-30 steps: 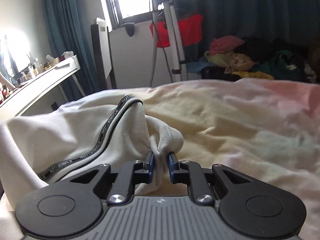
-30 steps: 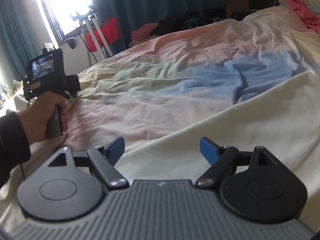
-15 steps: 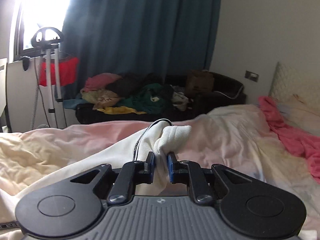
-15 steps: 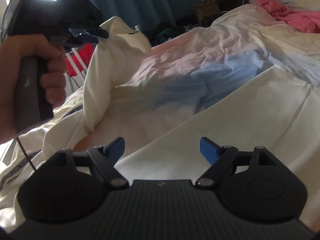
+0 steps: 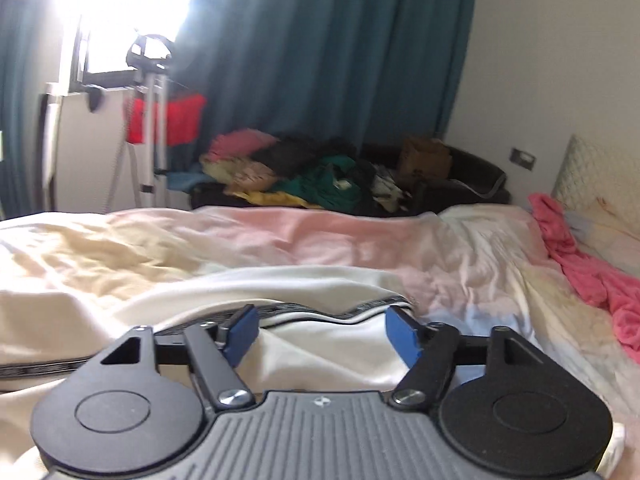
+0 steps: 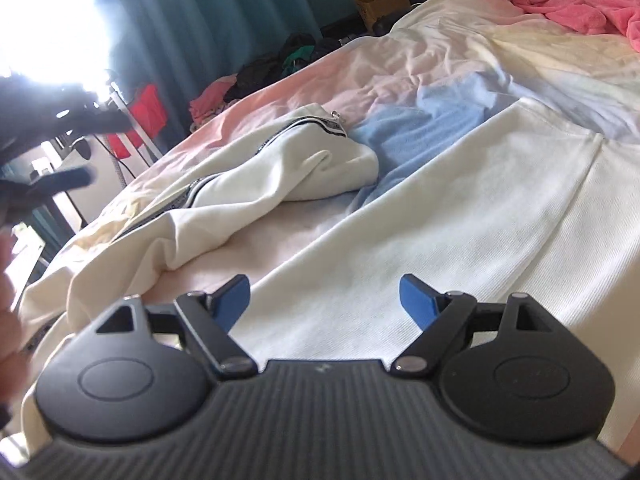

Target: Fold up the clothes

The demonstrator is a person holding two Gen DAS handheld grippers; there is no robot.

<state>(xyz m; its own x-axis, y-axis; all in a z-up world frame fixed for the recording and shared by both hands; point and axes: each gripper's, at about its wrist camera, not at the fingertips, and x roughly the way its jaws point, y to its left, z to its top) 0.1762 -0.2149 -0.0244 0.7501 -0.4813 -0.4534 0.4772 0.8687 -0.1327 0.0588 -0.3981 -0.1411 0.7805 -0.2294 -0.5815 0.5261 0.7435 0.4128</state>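
The left claw point(image 5: 320, 330) is opening above the white garment point(image 6: 280, 172) on the bed point(image 6: 460, 52), pinching nothing; the right claw point(image 6: 324, 300) hangs spread. This fold looks laid; next needs a fresh edge grip.

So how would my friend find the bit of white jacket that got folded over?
Look at the pastel bed. Beside the wide flat white cloth a lumpy white sleeve lies across the blue patch. Only it has a black-and-white striped zip edge, unlike the pink blanket near the top.
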